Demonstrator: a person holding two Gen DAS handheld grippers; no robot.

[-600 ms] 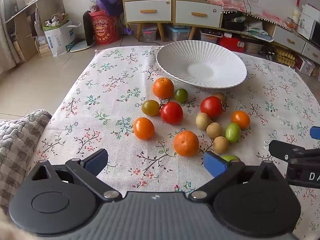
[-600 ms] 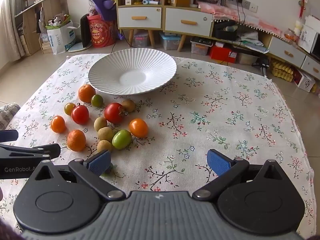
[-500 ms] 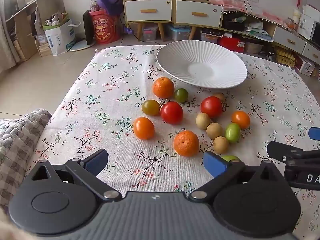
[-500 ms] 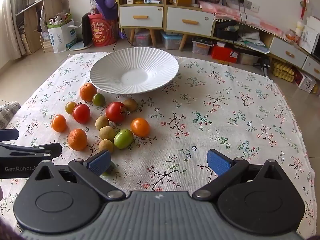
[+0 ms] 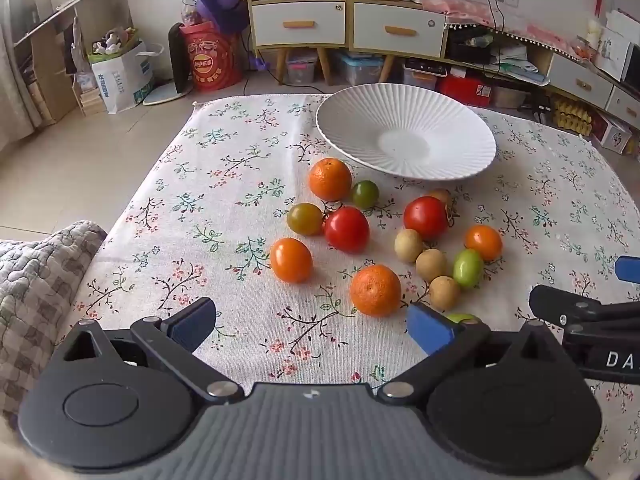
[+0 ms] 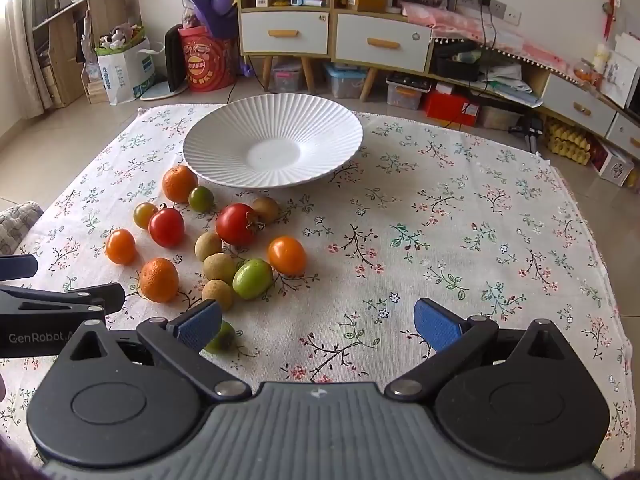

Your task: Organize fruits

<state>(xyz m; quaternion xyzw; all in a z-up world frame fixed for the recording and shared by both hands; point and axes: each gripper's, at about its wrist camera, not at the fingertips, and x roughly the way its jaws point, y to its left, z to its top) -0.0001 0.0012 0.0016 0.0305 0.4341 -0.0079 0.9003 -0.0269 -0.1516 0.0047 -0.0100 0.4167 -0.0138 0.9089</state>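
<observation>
Several fruits lie loose on the floral cloth: oranges [image 5: 375, 290] [image 6: 159, 280], red tomatoes [image 5: 346, 229] [image 6: 237, 224], orange tomatoes, green fruits [image 6: 252, 279] and small tan fruits [image 5: 430, 265]. A white ribbed plate [image 5: 448, 160] [image 6: 224, 152] stands empty behind them. My left gripper [image 5: 311, 327] is open and empty, low over the near edge in front of the fruits. My right gripper [image 6: 318, 325] is open and empty, to the right of the fruits; a green fruit [image 6: 221, 337] lies partly hidden behind its left finger.
The cloth-covered table [image 6: 460, 216] has bare cloth on its right half. A quilted checked cushion [image 5: 36, 276] lies at the left edge. Cabinets, boxes and a red bucket stand on the floor beyond the table.
The right wrist view has shifted slightly forward toward the fruits. The left gripper has barely moved. Both stay open.
</observation>
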